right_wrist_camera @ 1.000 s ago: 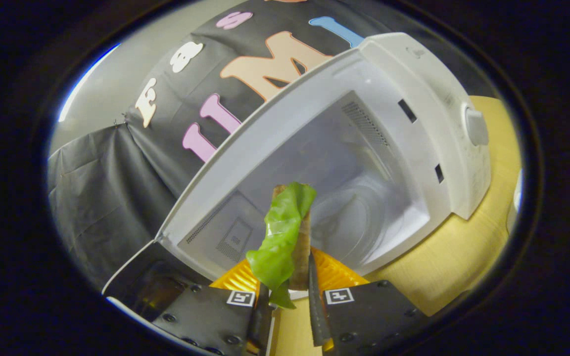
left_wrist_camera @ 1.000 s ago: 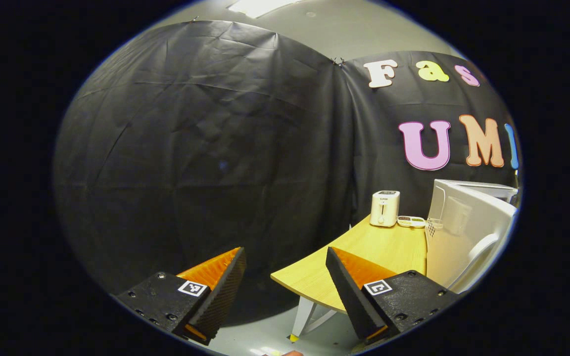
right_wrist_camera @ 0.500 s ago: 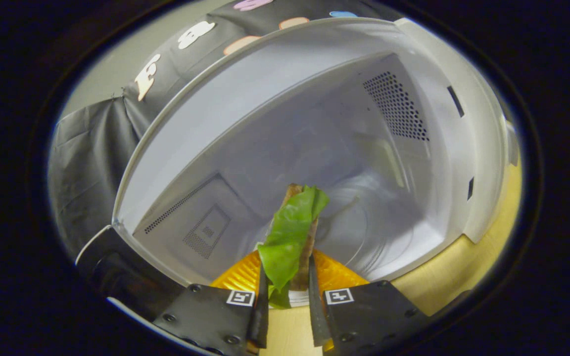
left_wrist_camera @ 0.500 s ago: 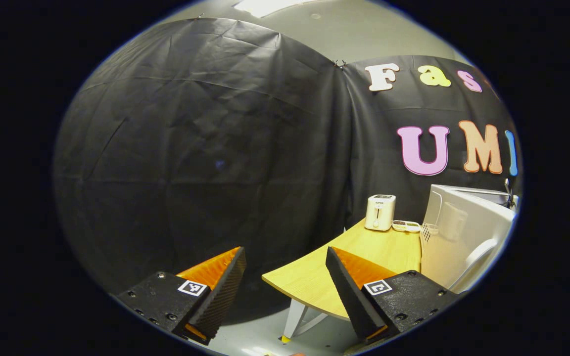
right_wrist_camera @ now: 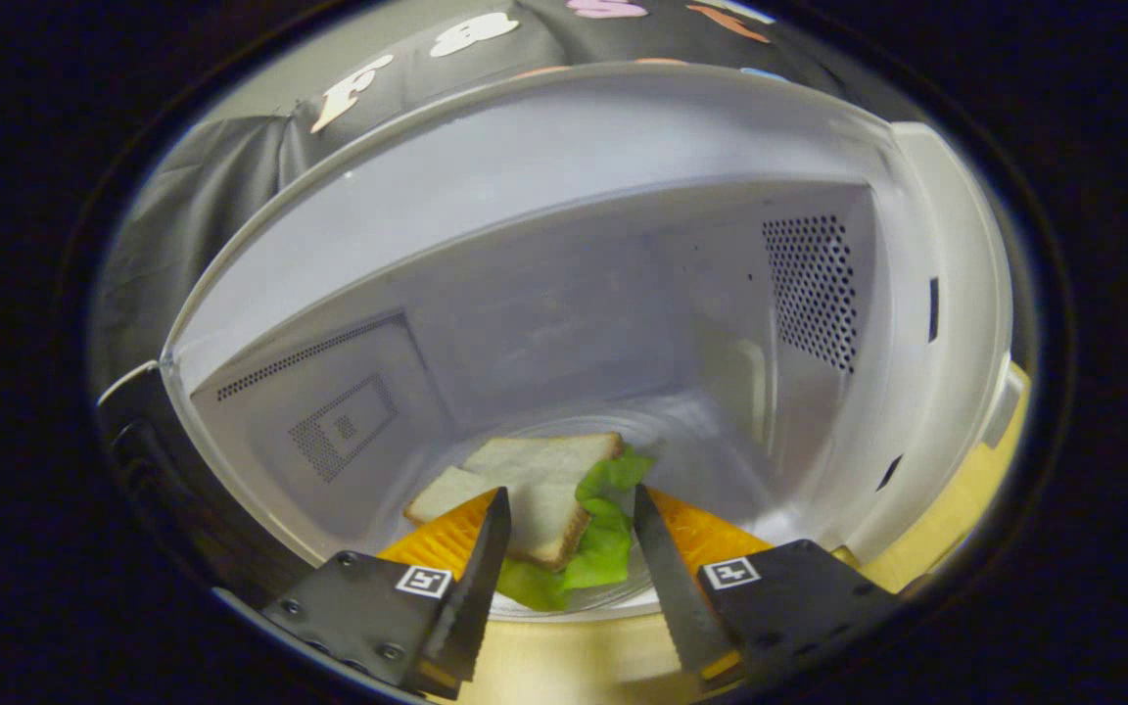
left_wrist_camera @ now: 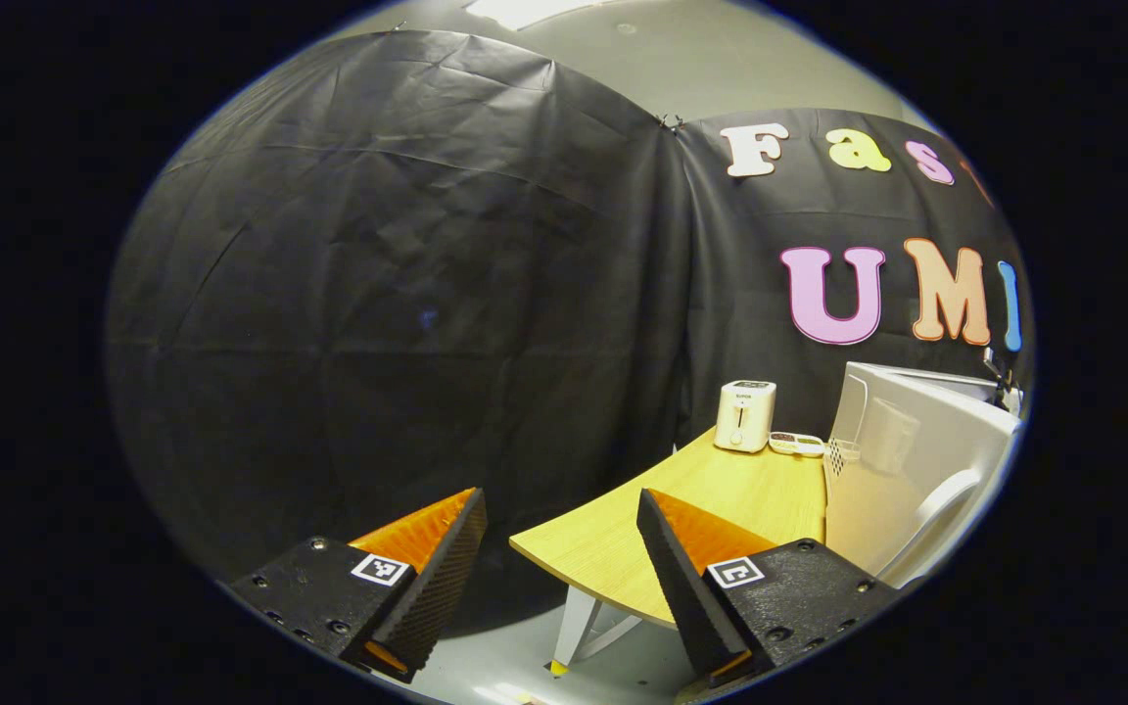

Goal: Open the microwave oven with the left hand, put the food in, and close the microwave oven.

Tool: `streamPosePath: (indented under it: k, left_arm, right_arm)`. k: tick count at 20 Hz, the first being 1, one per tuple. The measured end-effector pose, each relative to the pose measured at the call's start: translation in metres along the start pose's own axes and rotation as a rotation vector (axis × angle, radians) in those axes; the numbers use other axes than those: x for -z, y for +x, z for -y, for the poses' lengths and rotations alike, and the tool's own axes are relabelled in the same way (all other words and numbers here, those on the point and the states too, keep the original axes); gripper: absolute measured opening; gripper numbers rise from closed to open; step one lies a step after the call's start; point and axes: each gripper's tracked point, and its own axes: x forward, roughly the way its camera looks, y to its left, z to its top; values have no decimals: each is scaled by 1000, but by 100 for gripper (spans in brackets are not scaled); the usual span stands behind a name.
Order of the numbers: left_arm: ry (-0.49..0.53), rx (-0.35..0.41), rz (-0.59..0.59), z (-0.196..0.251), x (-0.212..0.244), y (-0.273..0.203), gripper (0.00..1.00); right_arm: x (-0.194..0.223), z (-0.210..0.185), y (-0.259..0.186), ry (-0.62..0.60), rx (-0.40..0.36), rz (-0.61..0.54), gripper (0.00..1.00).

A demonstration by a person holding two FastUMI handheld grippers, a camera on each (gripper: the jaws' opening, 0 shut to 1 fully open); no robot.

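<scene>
Right gripper (right_wrist_camera: 564, 558) at the mouth of the microwave oven (right_wrist_camera: 574, 176), fingers (right_wrist_camera: 471, 578) spread apart, gripping nothing. Sandwich (right_wrist_camera: 525, 490) lying flat on the glass turntable (right_wrist_camera: 711, 470) inside the cavity, near its front edge: white bread slices on top, green lettuce (right_wrist_camera: 608, 534) spilling out on the right side. Sandwich seen between the two fingers, clear of both as far as can be told. Perforated vent panel (right_wrist_camera: 814, 289) on the right inner wall, a smaller grille (right_wrist_camera: 344, 431) on the left wall. Strip of light wooden counter (right_wrist_camera: 574, 656) just below the oven's front lip.

Left gripper (left_wrist_camera: 559, 578) held well away to the left, fingers wide apart and empty, pointing past the counter's near corner toward the black cloth wall. Oven door (left_wrist_camera: 916, 470) swung open at the right, white handle (left_wrist_camera: 936, 514) visible. Far along the counter, a white toaster (left_wrist_camera: 745, 416), with a small flat tray (left_wrist_camera: 797, 444) just right of it, beside the door.
</scene>
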Motion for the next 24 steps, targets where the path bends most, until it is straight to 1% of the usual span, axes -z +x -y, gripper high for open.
streamPosePath:
  k: [1, 2, 3, 4, 5, 7, 8, 9, 10, 12, 14, 15, 16, 17, 20, 24]
  left_arm:
    - [-1, 3, -4, 0, 0, 0, 95]
    - [-4, 8, -7, 1, 0, -1, 95]
    - [-7, 16, -13, 1, 1, -2, 95]
    - [-10, 29, -17, 3, 1, -3, 89]
    - [-12, 45, -20, 4, 0, -7, 94]
    - [-8, 75, -17, 14, -3, -13, 84]
    - [1, 90, -15, 23, -4, -14, 75]
    - [8, 101, -11, 32, -9, -11, 73]
    - [13, 108, -10, 38, -12, -11, 59]
    - [25, 127, -20, 45, -12, -14, 31]
    - [17, 148, -30, 49, -12, -19, 3]
    - [9, 154, -33, 51, -12, -20, 7]
    - [5, 162, -37, 53, -11, -22, 7]
    - [4, 169, -34, 56, -13, -26, 0]
    - [13, 194, -13, 69, -24, -31, 1]
    - [17, 266, 20, 97, -36, -41, 0]
  right_arm:
    - [-4, -1, -4, -33, -8, 17, 83]
    - [-6, 0, -9, -62, -12, 26, 88]
    - [-7, 0, -13, -83, -13, 28, 90]
    - [-8, 2, -19, -103, -18, 28, 97]
    - [-9, 2, -28, -126, -32, 31, 97]
    - [-15, 2, -49, -175, -58, 40, 98]
    - [-18, 3, -58, -184, -70, 50, 98]
    - [-24, 3, -68, -187, -82, 65, 98]
    - [-29, 5, -78, -187, -85, 79, 98]
    - [-41, 11, -99, -188, -92, 104, 94]
    - [-51, 19, -116, -187, -98, 114, 92]
    - [-58, 26, -124, -185, -93, 121, 92]
    - [-66, 33, -133, -182, -89, 129, 92]
    - [-72, 41, -141, -179, -86, 137, 92]
    - [-93, 64, -166, -181, -68, 166, 92]
    - [-112, 95, -197, -179, -59, 170, 92]
